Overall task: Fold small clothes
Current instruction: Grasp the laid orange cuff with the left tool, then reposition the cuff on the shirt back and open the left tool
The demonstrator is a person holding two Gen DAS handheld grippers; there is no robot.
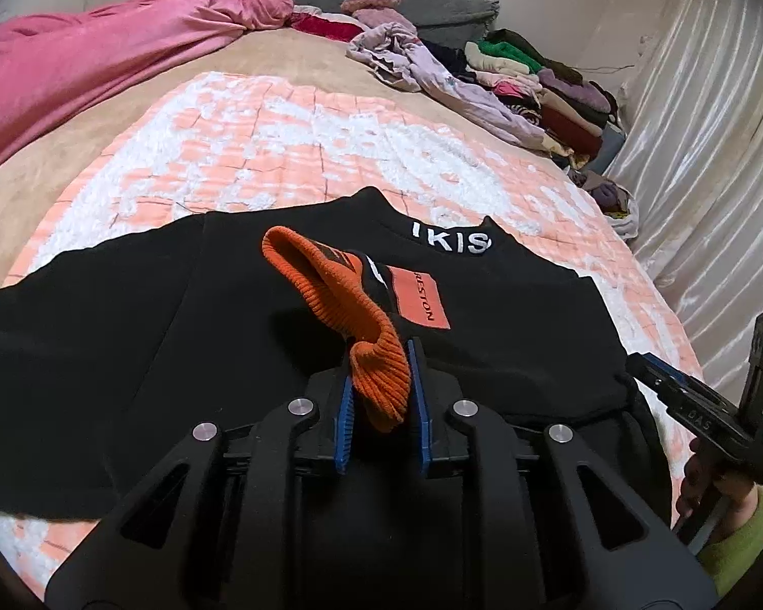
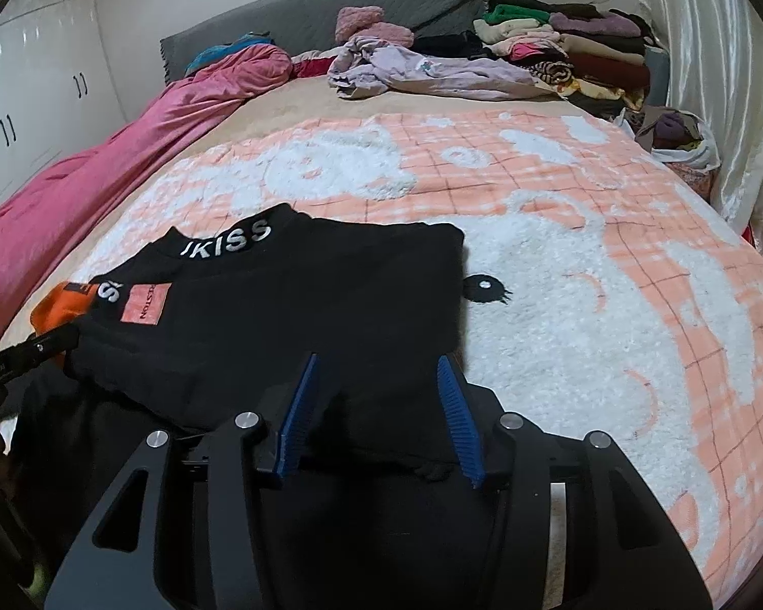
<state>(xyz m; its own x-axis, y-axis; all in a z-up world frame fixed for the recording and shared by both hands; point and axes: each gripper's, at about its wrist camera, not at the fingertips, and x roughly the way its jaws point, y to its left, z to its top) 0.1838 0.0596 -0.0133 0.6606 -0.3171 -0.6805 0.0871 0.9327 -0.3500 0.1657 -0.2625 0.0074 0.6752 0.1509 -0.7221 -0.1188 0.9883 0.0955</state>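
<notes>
1. Your left gripper (image 1: 381,396) pinches the orange ribbed cuff (image 1: 341,305) of the black sweater (image 1: 127,335): jaws nearly together, blue pads pressing the knit on both sides.
2. The cuff sticks out past the fingertips, up and away from you, its open end flopped toward the chest patch.
3. Your right gripper (image 2: 381,412) stands about half spread over the sweater's near hem (image 2: 330,437). Black fabric lies between the blue pads, but you can't tell whether they press on it; it looks loose.
4. The sweater lies flat on the peach-and-white blanket (image 2: 610,279), at its near edge, partly folded.
5. Its collar (image 2: 224,241), with white lettering, points away from you toward the head of the bed; the hem is nearest you. The long axis runs near to far, slightly angled left in the right wrist view.
6. An orange patch (image 1: 422,300) with dark text sits just below the collar.
7. One sleeve spreads out to the left in the left wrist view.
8. Your right hand (image 1: 722,493), in a green sleeve, shows at that view's right edge.
9. Beyond: a pink duvet (image 1: 76,66) on the left, a crumpled lilac garment (image 2: 432,71), stacked folded clothes (image 2: 575,46) at the far right, a grey headboard cover (image 2: 330,5), and a cream curtain (image 1: 697,127).
</notes>
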